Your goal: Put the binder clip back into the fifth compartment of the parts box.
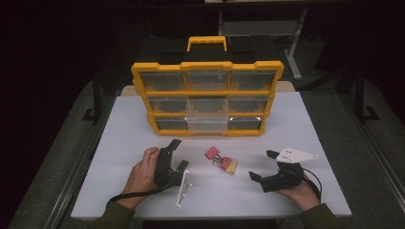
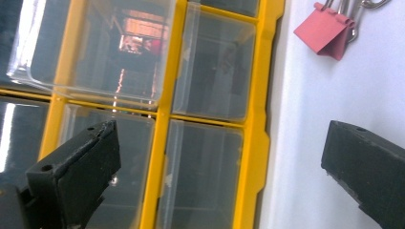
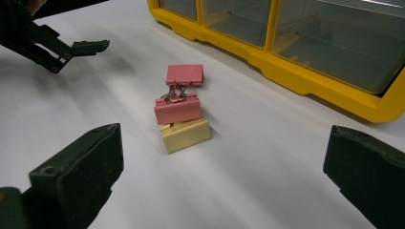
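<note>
Three binder clips lie together mid-table: a pink clip (image 1: 212,152) (image 3: 185,75), a second pink clip (image 1: 223,161) (image 3: 177,109) and a yellow clip (image 1: 231,166) (image 3: 186,135). My left gripper (image 1: 179,153) (image 2: 219,143) lies on its side to their left, open and empty, facing the organizer's drawers. One pink clip (image 2: 325,29) shows at its upper right. My right gripper (image 1: 261,164) (image 3: 222,143) rests right of the clips, open and empty, pointing at them. One of the left gripper's fingers (image 3: 88,46) shows far left.
A yellow organizer (image 1: 207,94) (image 2: 165,117) (image 3: 286,71) with clear drawers stands upright at the back of the white table (image 1: 296,124). Its bottom middle drawer (image 1: 207,125) looks pulled out a little. Bare tabletop lies on both sides of the clips.
</note>
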`<state>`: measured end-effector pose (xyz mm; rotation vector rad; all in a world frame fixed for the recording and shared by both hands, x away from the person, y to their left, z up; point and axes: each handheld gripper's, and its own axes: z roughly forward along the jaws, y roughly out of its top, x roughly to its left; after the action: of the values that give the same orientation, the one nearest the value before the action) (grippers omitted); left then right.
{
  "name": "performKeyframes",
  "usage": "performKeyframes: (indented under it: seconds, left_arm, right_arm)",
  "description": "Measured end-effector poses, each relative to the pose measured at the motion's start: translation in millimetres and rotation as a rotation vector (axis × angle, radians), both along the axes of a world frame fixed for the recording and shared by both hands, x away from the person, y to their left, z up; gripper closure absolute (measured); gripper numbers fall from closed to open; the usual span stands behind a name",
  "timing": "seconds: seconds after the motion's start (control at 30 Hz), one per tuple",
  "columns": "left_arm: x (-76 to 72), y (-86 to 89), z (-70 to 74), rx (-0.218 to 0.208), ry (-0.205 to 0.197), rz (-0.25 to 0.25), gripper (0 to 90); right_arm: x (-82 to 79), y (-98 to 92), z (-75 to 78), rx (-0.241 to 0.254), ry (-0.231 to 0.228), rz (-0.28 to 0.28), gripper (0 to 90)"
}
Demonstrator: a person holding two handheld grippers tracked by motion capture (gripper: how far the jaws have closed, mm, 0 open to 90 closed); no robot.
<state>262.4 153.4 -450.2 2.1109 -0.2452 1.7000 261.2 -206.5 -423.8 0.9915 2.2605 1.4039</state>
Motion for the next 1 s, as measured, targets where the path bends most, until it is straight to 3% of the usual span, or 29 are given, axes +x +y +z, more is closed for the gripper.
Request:
performKeyframes:
  seconds: [0.13,0.53,1.0]
  left_arm:
    - [0.9,1.1,-1.9,-0.007,0.021,-0.001,0.0]
    - [6.1,4.4,-3.1,-0.117,0.128,0.013,0.0]
    - [11.5,8.4,2.6,-0.234,0.266,0.065,0.0]
  right_arm:
    - [0.1,-0.2,-0.4,-0.002,-0.001,0.000,0.0]
    - [0.2,-0.1,-0.9,-0.003,-0.002,0.001,0.0]
    - [0.2,-0.2,-0.9,-0.005,-0.004,0.005,0.0]
